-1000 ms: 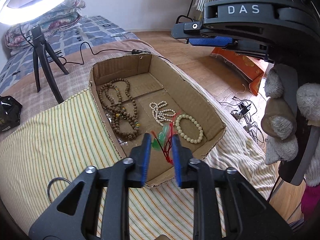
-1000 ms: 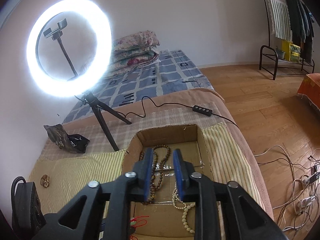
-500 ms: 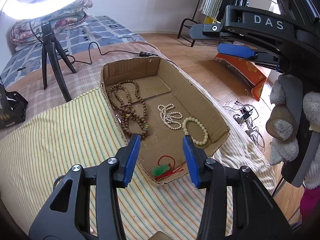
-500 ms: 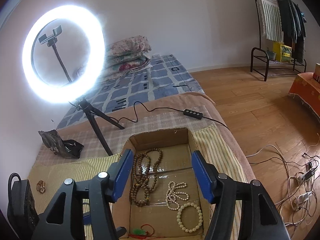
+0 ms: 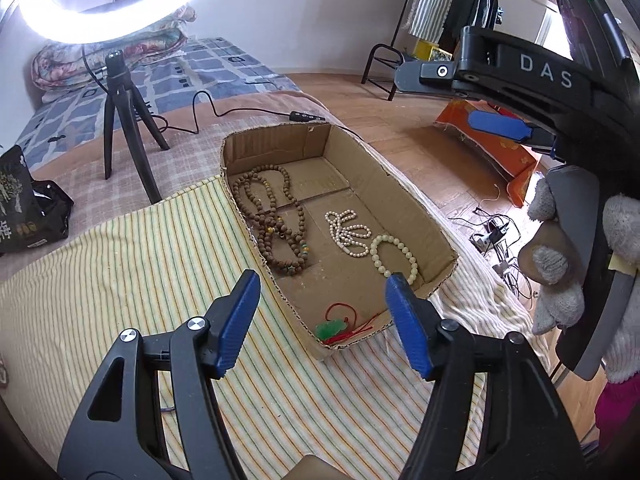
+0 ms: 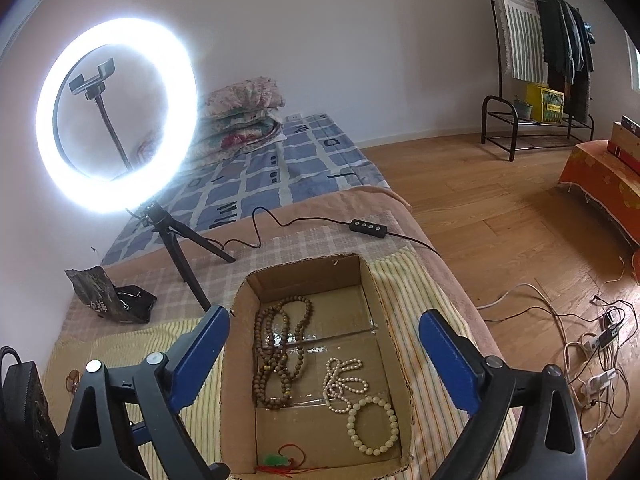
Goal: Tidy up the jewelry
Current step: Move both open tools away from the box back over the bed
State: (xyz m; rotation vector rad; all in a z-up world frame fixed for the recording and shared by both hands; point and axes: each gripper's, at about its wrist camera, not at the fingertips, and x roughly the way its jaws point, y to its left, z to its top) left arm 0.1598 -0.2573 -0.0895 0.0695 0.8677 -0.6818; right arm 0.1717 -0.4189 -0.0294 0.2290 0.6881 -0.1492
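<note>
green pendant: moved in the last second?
Yes. The green pendant dropped from between the left gripper fingers, where it hung on its red cord above the cardboard box, and now lies on the box floor at the near end.

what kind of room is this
Most likely a bedroom at home, set up for filming. Folded quilts lie on a checked mattress, clothes hang on a rack, and a ring light stands by the cardboard box of bead jewelry.
</note>
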